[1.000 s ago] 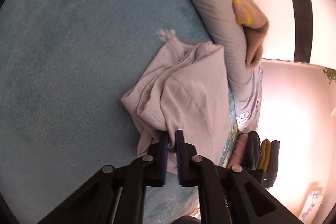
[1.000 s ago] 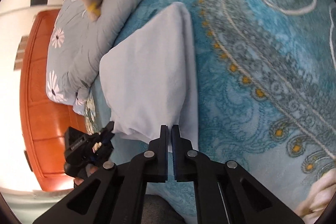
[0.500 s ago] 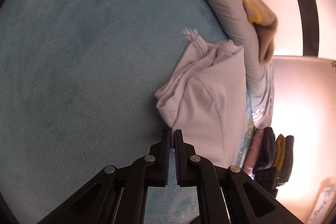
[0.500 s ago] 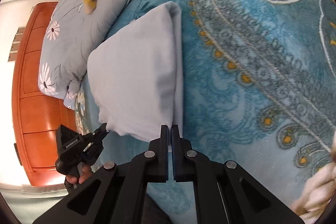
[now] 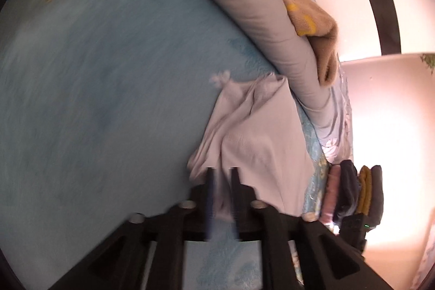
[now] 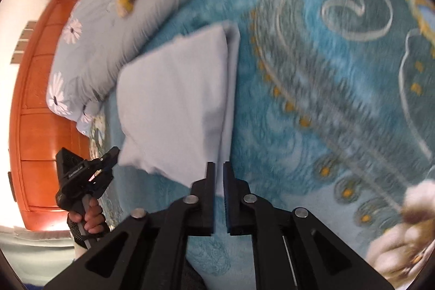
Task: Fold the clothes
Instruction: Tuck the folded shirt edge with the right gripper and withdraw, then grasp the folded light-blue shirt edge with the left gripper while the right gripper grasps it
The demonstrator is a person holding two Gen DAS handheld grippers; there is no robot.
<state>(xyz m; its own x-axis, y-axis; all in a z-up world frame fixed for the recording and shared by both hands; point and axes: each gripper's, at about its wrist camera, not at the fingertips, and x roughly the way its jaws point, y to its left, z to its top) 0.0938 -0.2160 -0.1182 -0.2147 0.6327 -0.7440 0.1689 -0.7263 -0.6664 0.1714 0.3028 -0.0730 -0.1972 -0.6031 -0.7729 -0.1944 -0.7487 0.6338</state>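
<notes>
The pale lilac cotton garment (image 6: 176, 99) lay folded on the teal patterned bed blanket (image 6: 312, 113), beside the pillow. Both jaws were opening: left hand-held gripper (image 5: 221, 175) over its hem, right hand-held gripper (image 6: 218, 170) empty. Looked nearly done, maybe just stacking left.

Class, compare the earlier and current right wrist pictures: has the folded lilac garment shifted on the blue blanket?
Cannot tell. The folded lilac garment lies beside the grey floral pillow throughout; its shift in frame could be camera motion. The right gripper is opening off it.
</notes>
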